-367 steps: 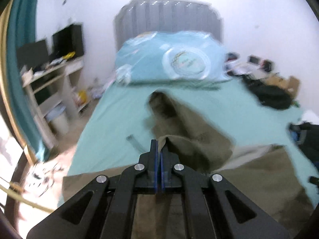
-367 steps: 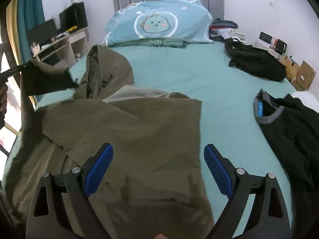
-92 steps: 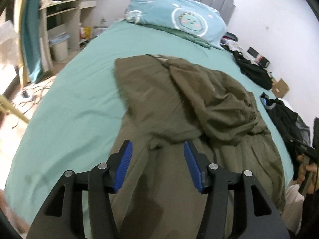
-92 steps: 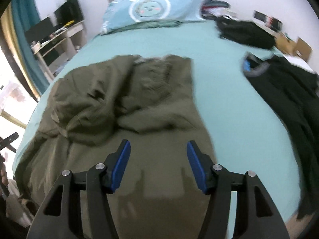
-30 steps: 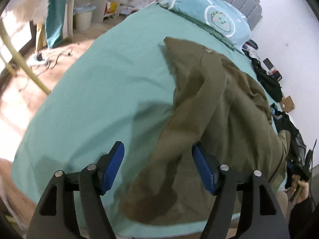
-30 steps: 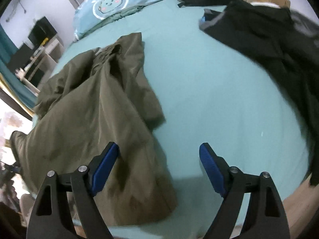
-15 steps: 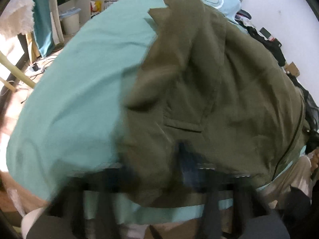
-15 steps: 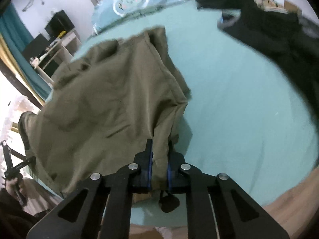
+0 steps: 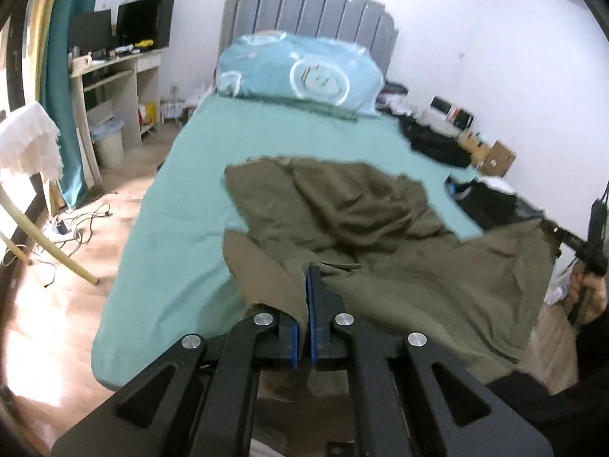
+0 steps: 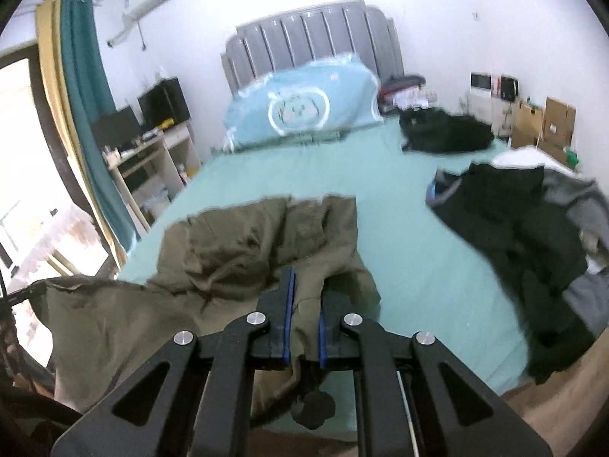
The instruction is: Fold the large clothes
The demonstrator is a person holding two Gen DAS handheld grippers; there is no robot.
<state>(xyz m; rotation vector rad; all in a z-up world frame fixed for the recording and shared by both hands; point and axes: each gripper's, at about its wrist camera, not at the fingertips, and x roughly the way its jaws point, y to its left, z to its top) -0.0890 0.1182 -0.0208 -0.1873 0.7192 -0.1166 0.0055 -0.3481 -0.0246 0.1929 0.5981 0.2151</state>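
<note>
An olive-green jacket (image 9: 342,205) lies crumpled on the teal bed (image 9: 182,205). My left gripper (image 9: 307,278) is shut on its near hem and holds that corner lifted. In the right wrist view my right gripper (image 10: 304,285) is shut on the other hem corner of the jacket (image 10: 243,251), with a black cord toggle hanging below. The hem stretches raised between both grippers above the foot of the bed. The right gripper also shows in the left wrist view (image 9: 592,251), at the far right, in a hand.
A dinosaur-print pillow (image 9: 300,72) leans on the grey headboard. Black clothes (image 10: 506,228) lie on the right half of the bed, a black bag (image 10: 445,135) further back. A desk with monitors (image 9: 114,61), a bin and a teal curtain stand left. Cardboard boxes (image 10: 548,125) stand right.
Both grippers have closed on the jacket's near hem and lifted it. Both views now tilt up towards the headboard, with the hem held high and the rest trailing on the bed.
</note>
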